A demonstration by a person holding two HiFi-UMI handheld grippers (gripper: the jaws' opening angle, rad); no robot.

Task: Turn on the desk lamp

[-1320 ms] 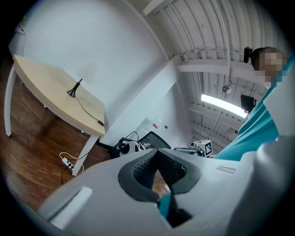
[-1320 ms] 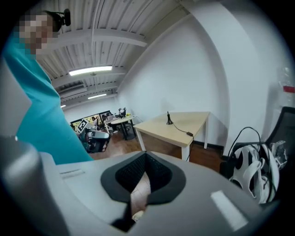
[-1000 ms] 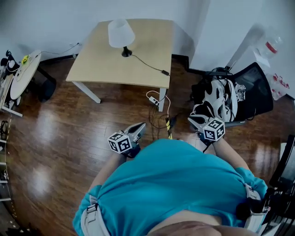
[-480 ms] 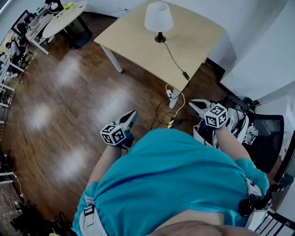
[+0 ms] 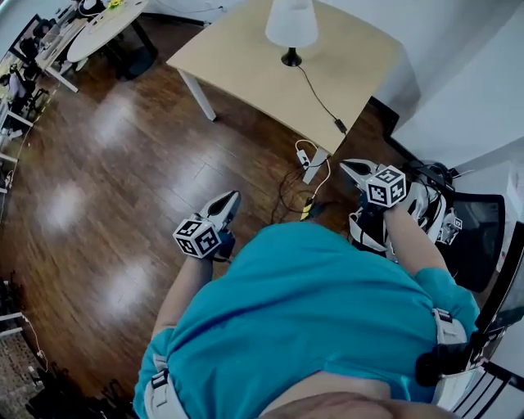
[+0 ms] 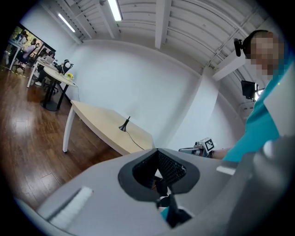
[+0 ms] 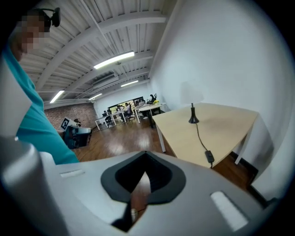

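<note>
**Head view, left to right.** A round table [image 5: 98,29] stands at the far left on the dark wood floor [image 5: 106,188]. The left gripper [image 5: 232,199] is held low in front of the person's teal shirt [image 5: 311,311]. Its jaws are closed tip to tip with nothing between them, as the left gripper view confirms.

Ahead, well apart from both grippers, the desk lamp [image 5: 291,23] stands upright under its white shade on the pale wooden table [image 5: 237,61]. Its cord [image 5: 315,90] runs across the tabletop to an inline switch [image 5: 339,126] lying near the table's right-hand edge. A power strip [image 5: 304,155] lies on the floor beside the table leg.

The right gripper [image 5: 350,169] also has its jaws pressed together and empty, and it points toward the table. A black chair [image 5: 471,245] stands at the far right.
</note>
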